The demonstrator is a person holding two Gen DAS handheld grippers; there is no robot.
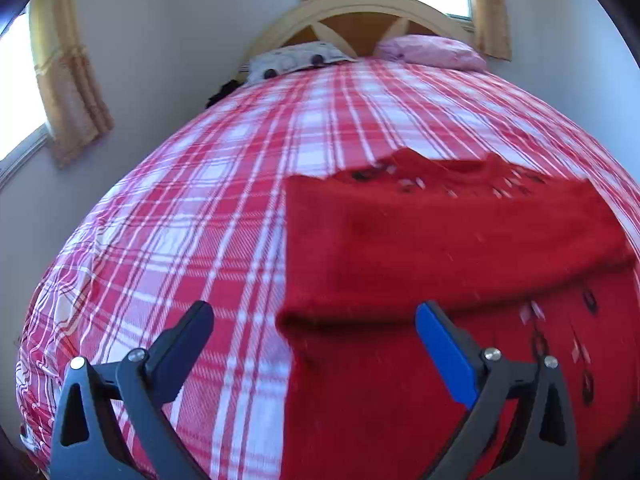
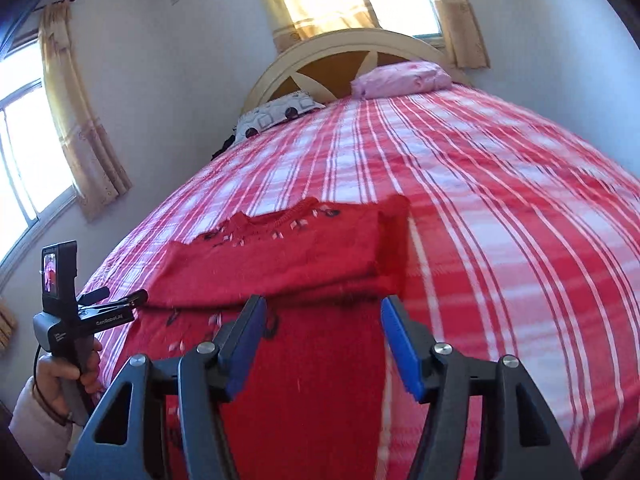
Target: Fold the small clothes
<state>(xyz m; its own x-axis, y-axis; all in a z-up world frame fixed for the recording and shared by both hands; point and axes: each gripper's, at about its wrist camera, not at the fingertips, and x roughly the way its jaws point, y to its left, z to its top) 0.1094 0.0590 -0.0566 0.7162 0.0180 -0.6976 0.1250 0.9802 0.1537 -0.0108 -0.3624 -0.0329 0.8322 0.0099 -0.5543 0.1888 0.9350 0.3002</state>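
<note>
A red knitted sweater with small dark and white motifs lies flat on the red-and-white plaid bed cover, its upper part folded over into a band across the body. My left gripper hovers open over the sweater's left edge, with no cloth pinched between its fingers. In the right wrist view the sweater lies just ahead of my right gripper, which stands open above its lower body, the blue pads clear of the cloth. At the sweater's left side a hand holds the left gripper.
A patterned pillow and a pink pillow lie at the wooden headboard. The plaid cover stretches to the right of the sweater. A wall with curtained windows runs along the bed's left side.
</note>
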